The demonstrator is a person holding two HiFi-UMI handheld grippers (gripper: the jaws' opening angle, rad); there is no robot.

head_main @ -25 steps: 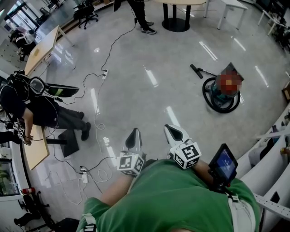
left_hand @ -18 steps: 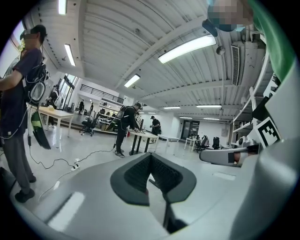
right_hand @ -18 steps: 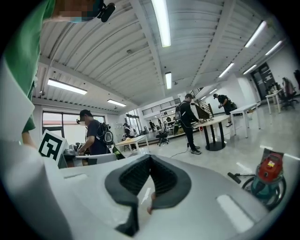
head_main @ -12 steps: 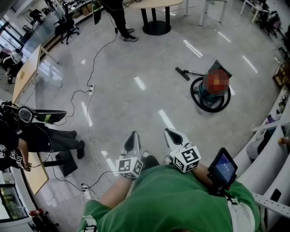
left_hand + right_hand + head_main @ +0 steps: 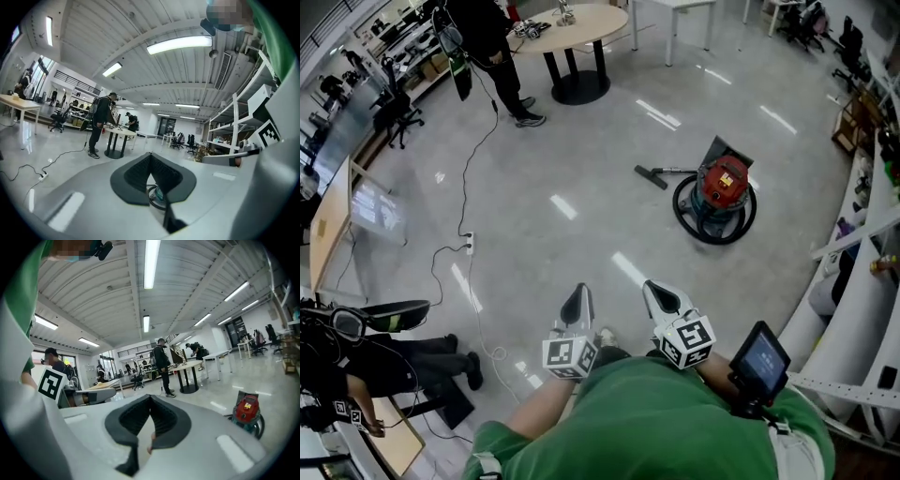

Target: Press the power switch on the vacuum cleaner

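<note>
The vacuum cleaner (image 5: pixel 717 197) stands on the grey floor some way ahead and to the right. It has a red top, a teal body and a black hose looped round it. Its floor nozzle (image 5: pixel 652 175) lies to its left. Both grippers are held close to my body, far short of it. My left gripper (image 5: pixel 577 305) is shut and empty, and the vacuum cleaner (image 5: pixel 158 193) peeks through the gap below its tips (image 5: pixel 151 157). My right gripper (image 5: pixel 661 298) is also shut on nothing (image 5: pixel 150 399), with the vacuum cleaner (image 5: pixel 247 411) off to its right.
A round table (image 5: pixel 572 28) stands at the back, with a person (image 5: pixel 487 37) beside it. A cable runs across the floor to a power strip (image 5: pixel 470 246). White shelving (image 5: pixel 862 281) lines the right side. Another person (image 5: pixel 356 366) sits at a desk at lower left.
The view has swung and moved forward: the vacuum cleaner now sits lower and further left in the head view. Both grippers stay shut, held the same way.
</note>
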